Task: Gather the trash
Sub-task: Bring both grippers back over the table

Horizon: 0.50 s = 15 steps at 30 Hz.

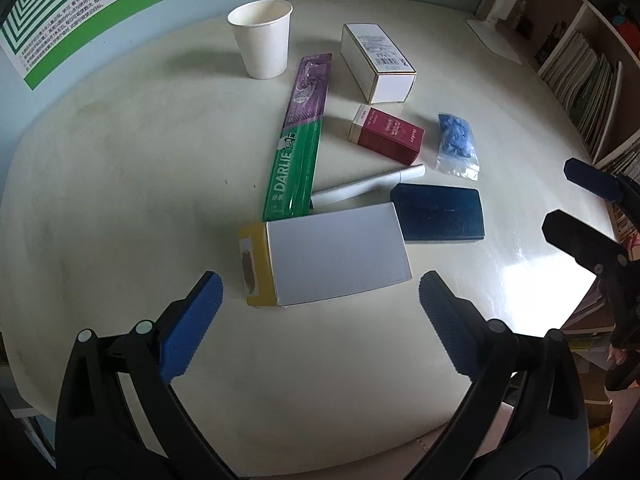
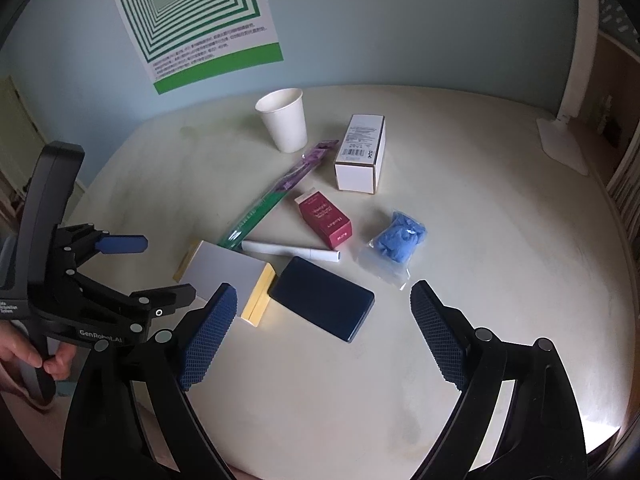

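Trash lies in the middle of a round cream table: a white and yellow box, a dark blue flat case, a white tube, a green and purple toothbrush pack, a red box, a white box, a bag of blue gloves and a white paper cup. My left gripper is open, just short of the white and yellow box. My right gripper is open, just short of the dark blue case.
A green striped poster hangs on the blue wall behind the table. A bookshelf stands to the right. A white lamp base sits at the far right table edge.
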Each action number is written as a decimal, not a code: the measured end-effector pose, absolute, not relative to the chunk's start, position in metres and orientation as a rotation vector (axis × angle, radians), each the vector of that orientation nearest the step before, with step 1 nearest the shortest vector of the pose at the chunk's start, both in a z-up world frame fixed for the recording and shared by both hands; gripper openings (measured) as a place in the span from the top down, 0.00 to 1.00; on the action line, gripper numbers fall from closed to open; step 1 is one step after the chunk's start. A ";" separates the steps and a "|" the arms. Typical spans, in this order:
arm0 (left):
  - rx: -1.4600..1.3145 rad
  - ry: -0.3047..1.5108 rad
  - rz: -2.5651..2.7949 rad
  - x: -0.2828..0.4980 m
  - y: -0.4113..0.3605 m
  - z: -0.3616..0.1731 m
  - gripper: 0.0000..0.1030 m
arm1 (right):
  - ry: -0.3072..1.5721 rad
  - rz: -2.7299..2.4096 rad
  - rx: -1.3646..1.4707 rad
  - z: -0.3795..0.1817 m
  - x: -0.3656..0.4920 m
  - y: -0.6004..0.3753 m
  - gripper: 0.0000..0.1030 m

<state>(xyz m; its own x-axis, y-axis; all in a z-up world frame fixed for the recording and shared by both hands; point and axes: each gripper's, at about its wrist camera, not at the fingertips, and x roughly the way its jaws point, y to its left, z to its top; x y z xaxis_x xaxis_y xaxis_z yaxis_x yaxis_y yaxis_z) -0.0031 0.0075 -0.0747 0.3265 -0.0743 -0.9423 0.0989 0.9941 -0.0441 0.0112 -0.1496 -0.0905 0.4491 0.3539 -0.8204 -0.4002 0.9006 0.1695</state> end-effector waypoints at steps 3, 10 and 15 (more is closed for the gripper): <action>0.011 1.238 -0.110 0.000 0.009 -0.077 0.07 | 1.011 0.473 -0.061 -0.093 0.014 -0.147 0.15; 0.004 1.248 -0.109 0.006 0.009 -0.082 0.07 | 1.033 0.480 -0.077 -0.100 0.020 -0.143 0.14; 0.008 1.260 -0.113 0.011 0.007 -0.088 0.07 | 1.050 0.481 -0.080 -0.107 0.024 -0.142 0.15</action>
